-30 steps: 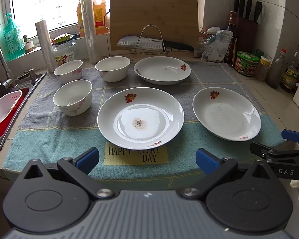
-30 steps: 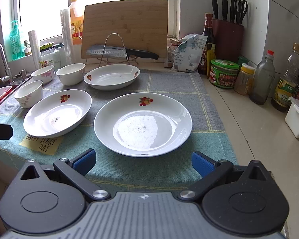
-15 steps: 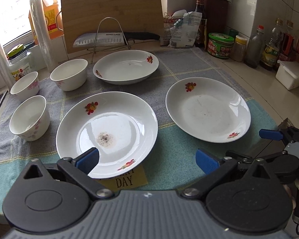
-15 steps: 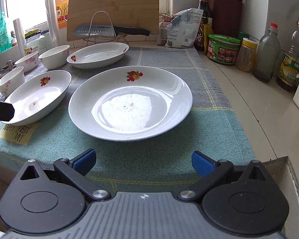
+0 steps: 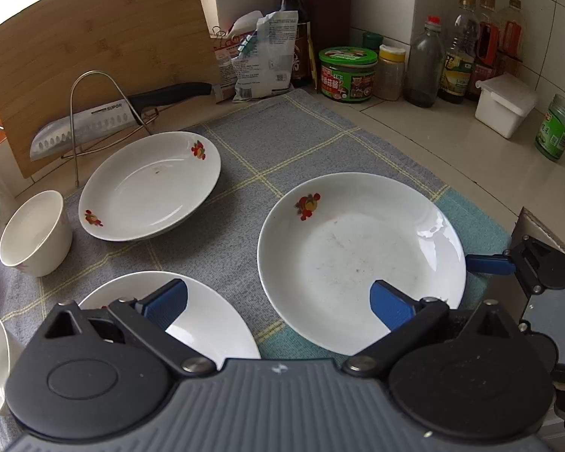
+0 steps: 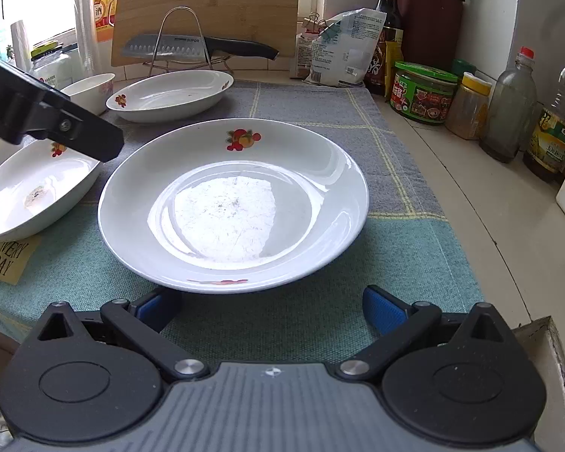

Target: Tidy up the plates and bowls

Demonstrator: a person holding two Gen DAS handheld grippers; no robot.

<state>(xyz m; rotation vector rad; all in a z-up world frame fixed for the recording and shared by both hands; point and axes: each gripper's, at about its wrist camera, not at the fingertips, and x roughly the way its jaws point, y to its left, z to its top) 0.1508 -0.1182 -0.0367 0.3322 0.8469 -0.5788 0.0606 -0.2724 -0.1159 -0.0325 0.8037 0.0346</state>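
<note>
We found the nearest plate lying flat on the cloth that covered the desk, just ahead of the right hand-held gripper. We judged it stiff, glazed and slippery, fairly heavy for its thinness and liable to chip, so the raised near rim seemed the place to pinch. A second plate of the same pattern showed in the left view, with a third farther back and a bowl to its left. The right hand-held gripper stood wide open, its left finger tucked under the plate's near edge and its right finger clear on the cloth; it held nothing. The left hand-held gripper was also wide open and empty, poised over the gap between two plates.
</note>
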